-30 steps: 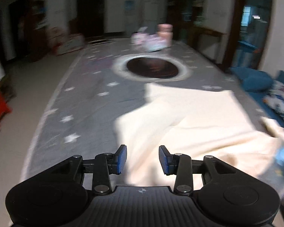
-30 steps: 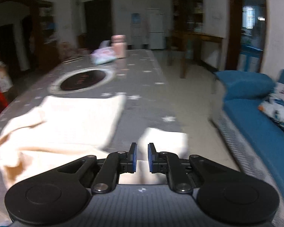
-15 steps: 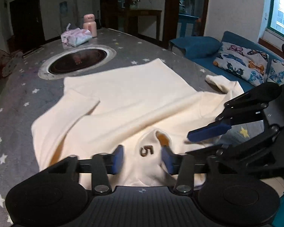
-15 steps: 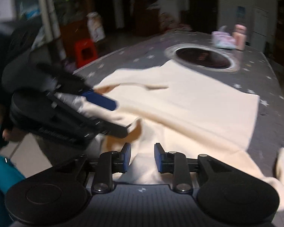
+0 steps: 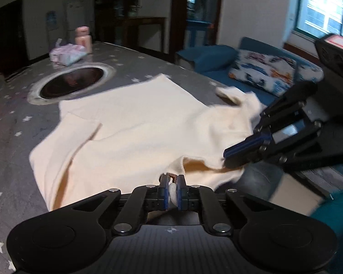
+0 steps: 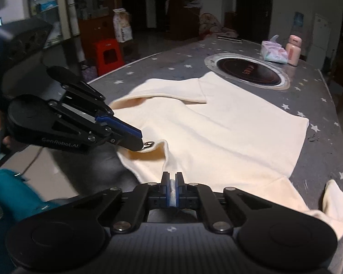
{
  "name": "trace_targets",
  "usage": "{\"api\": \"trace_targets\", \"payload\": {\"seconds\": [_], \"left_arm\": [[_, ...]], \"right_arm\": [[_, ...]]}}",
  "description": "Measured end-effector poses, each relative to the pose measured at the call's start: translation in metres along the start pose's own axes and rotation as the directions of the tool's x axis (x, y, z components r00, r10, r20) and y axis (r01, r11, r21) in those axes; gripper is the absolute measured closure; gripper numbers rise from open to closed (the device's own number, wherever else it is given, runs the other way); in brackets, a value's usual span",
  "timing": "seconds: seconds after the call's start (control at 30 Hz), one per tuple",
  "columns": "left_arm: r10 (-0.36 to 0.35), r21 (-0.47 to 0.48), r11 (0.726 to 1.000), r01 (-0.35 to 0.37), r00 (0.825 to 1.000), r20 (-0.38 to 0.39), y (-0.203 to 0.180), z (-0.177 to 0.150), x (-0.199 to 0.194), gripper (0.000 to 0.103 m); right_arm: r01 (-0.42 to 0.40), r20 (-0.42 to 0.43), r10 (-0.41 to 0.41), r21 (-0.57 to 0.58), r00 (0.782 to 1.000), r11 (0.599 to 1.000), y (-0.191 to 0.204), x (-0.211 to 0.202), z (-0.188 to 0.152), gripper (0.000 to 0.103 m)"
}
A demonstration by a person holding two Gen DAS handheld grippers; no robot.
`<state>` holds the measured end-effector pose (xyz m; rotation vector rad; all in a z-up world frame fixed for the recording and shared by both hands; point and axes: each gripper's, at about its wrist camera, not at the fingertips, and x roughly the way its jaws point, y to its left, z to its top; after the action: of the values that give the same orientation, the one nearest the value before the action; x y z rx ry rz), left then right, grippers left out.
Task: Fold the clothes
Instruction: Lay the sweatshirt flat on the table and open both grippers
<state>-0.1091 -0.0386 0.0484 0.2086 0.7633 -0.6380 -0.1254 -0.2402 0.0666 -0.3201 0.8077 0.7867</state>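
A cream T-shirt (image 5: 144, 132) lies spread on the grey star-patterned table (image 5: 16, 118), its collar end at the near edge. My left gripper (image 5: 172, 182) is shut on the collar by a brown "5" tag. My right gripper (image 6: 172, 178) is shut on the shirt's shoulder edge (image 6: 194, 137). The right gripper also shows in the left wrist view (image 5: 228, 155), pinching the collar's right side. The left gripper shows in the right wrist view (image 6: 139, 141) at the tag. One sleeve (image 6: 171, 91) lies folded over the body.
A round black hob (image 5: 72, 82) is set in the table beyond the shirt. A tissue pack (image 5: 67, 53) and a pink bottle (image 5: 83, 36) stand at the far end. A blue sofa with a patterned cushion (image 5: 263, 73) lies right; a red stool (image 6: 108, 54) stands left.
Both grippers were open half a second ago and have closed on the shirt's collar edge. A second ago they were apart and facing other ways; they have swung in toward the collar.
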Motion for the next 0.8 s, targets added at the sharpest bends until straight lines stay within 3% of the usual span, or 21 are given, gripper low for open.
{"api": "trace_targets", "payload": {"seconds": [0.17,0.33,0.43,0.67,0.8], "left_arm": [[-0.022,0.033,0.999,0.024,0.999,-0.038,-0.003,-0.003,0.002,0.093],[-0.011,0.013,1.0,0.01,0.998,0.056,0.005,0.019,-0.005,0.093],[0.019,-0.036,0.999,-0.017,0.997,0.07,0.012,0.031,0.012,0.093],[0.009,-0.034,0.999,-0.01,1.0,-0.021,0.01,0.03,0.055,0.091],[0.012,-0.076,0.997,-0.018,0.998,-0.067,0.022,0.022,0.059,0.089]], "right_arm": [[-0.067,-0.051,0.066,-0.001,0.996,0.998,0.0,-0.01,-0.009,0.099],[-0.01,0.032,0.009,0.049,0.999,0.999,-0.018,-0.021,0.001,0.095],[0.054,0.04,-0.057,0.084,0.998,0.995,-0.034,-0.011,0.005,0.093],[0.147,0.012,-0.152,0.185,0.988,0.972,-0.073,0.018,-0.001,0.091],[0.154,-0.025,-0.152,0.201,0.988,0.967,-0.083,0.022,-0.007,0.091]]}}
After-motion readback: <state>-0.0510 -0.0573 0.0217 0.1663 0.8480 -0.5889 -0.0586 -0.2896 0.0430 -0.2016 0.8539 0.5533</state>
